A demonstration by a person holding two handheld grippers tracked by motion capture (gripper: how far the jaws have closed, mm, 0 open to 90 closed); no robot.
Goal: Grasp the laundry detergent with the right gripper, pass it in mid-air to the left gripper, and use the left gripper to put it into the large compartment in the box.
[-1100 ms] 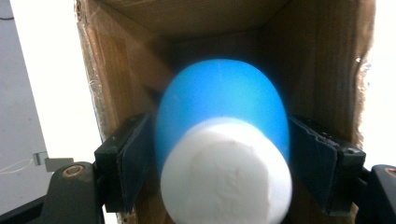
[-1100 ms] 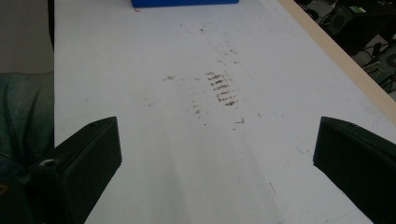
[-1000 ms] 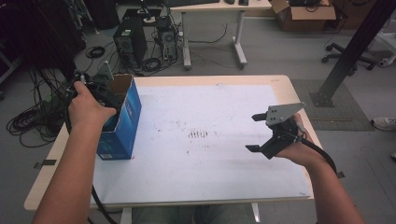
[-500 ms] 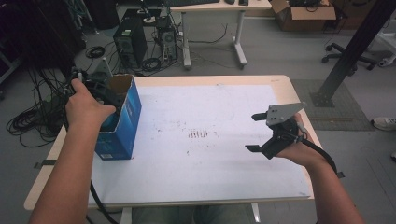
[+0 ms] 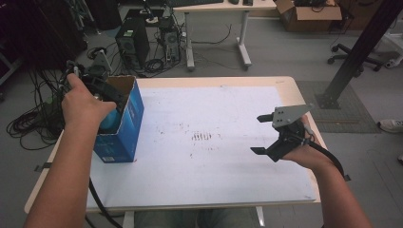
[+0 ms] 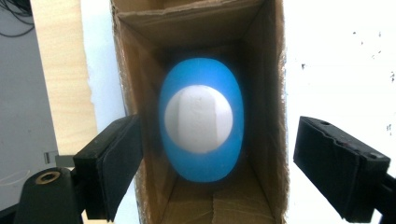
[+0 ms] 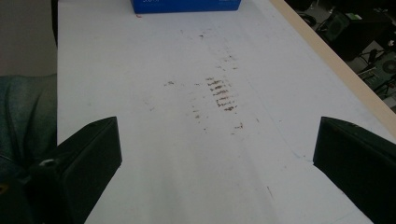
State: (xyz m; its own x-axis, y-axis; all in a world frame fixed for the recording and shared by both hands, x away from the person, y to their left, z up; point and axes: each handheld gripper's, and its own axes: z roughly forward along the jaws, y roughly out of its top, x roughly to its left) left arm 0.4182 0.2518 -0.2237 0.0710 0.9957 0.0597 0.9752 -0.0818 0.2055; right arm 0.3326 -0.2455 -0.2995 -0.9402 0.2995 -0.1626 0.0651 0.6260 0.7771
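Observation:
A blue cardboard box (image 5: 124, 124) stands open-topped at the table's left edge. Inside it lies a blue rounded object (image 6: 201, 119) with a white face, seen from above in the left gripper view. My left gripper (image 6: 219, 172) hovers over the box mouth, open, its jaws straddling the box walls and apart from the object. In the high view the left gripper (image 5: 97, 85) sits above the box under the person's hand. My right gripper (image 5: 261, 134) is held open above the table's right side, nothing between its jaws. The box's blue side (image 7: 186, 5) shows far ahead in the right gripper view.
The white table top (image 5: 209, 161) carries brown scuff marks (image 5: 202, 137) near its middle. Computer towers (image 5: 130, 45) and cables lie on the floor behind the table. A black post (image 5: 356, 52) stands at the right, near an office chair and a cardboard carton.
The left hand has shifted slightly over the box. The right gripper has stayed where it was, open.

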